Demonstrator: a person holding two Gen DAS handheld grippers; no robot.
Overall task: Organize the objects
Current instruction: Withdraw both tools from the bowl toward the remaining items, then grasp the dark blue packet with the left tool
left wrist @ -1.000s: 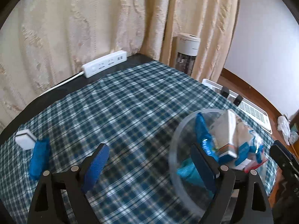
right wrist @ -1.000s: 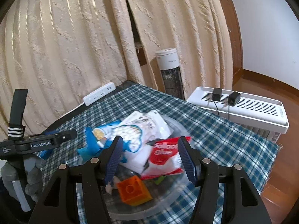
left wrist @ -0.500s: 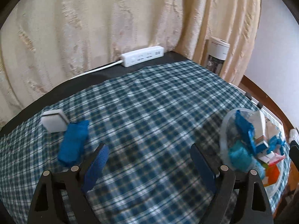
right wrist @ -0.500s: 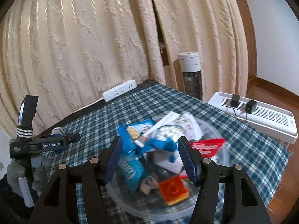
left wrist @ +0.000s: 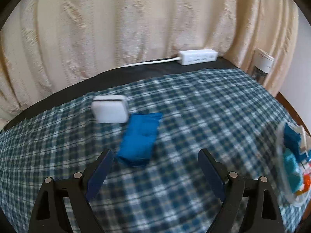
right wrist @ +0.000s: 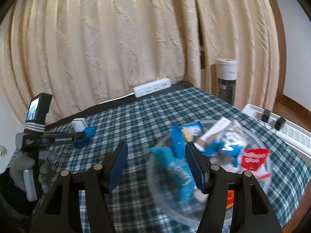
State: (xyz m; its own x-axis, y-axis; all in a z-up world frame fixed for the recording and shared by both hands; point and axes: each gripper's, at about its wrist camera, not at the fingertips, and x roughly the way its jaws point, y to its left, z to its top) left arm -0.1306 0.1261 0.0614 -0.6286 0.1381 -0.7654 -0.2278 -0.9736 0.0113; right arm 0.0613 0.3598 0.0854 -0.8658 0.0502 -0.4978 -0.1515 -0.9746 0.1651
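The left gripper (left wrist: 153,167) is pointed steeply down at the checked cloth (left wrist: 204,104), its jaws spread wide and nothing held. The right gripper (right wrist: 155,163) is kept half open and empty beside the clear bowl (right wrist: 258,136) (several packets inside, blurred). One blue packet (left wrist: 140,137) and one white box (left wrist: 109,109) are seen touching.

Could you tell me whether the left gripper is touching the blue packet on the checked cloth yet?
Apart. In the left wrist view the left gripper stands open, and checked cloth shows between its fingertips and the blue packet, which lies just ahead beside the white block.
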